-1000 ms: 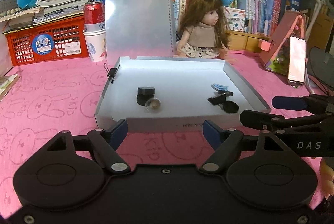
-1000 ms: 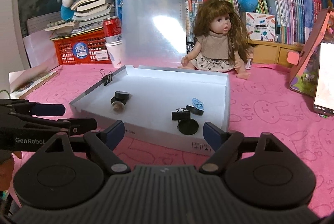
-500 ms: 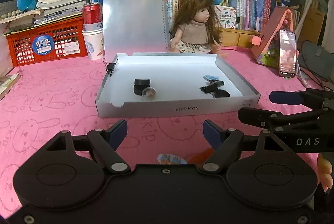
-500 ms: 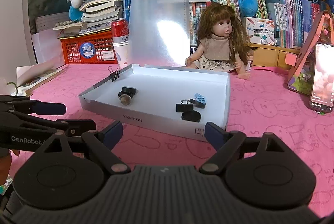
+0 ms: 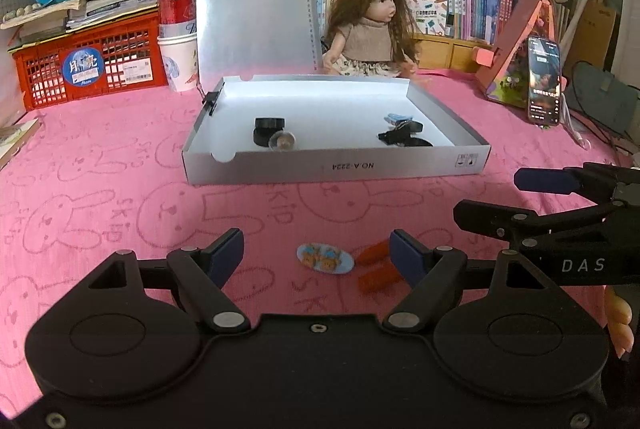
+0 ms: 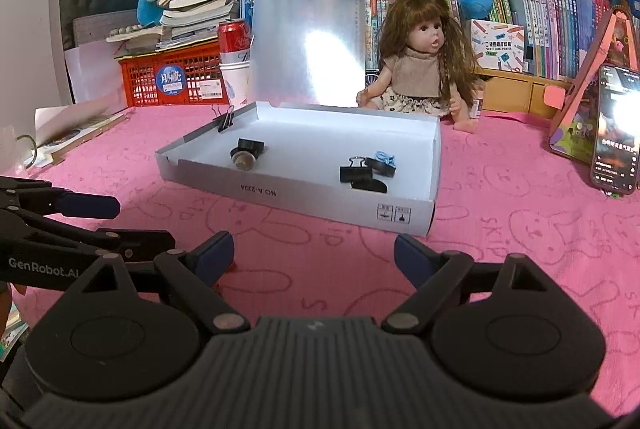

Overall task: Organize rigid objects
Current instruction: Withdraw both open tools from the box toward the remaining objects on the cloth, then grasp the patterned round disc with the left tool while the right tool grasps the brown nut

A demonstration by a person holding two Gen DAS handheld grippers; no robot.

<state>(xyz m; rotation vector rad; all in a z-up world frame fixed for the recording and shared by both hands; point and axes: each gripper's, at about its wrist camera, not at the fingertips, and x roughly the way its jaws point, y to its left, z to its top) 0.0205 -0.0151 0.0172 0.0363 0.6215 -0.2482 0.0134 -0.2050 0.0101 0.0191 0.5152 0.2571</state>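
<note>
Clips (image 6: 356,174) lie in the white box (image 5: 332,169) as both claws, left (image 5: 316,255) and right (image 6: 314,249), hover spread and empty over the pink bench (image 5: 120,189).

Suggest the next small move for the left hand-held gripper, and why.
Probably ease the left hand-held gripper down over the oval sticker-like piece and close. Its jaws stand open and empty with that piece between the fingertips, while the orange pieces beside it also lie outside the white tray.

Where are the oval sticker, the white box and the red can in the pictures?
oval sticker (image 5: 325,258), left wrist view, on the middle of its printed face.
white box (image 5: 336,167), left wrist view, on its front wall.
red can (image 6: 235,36), right wrist view, on its red side.
</note>
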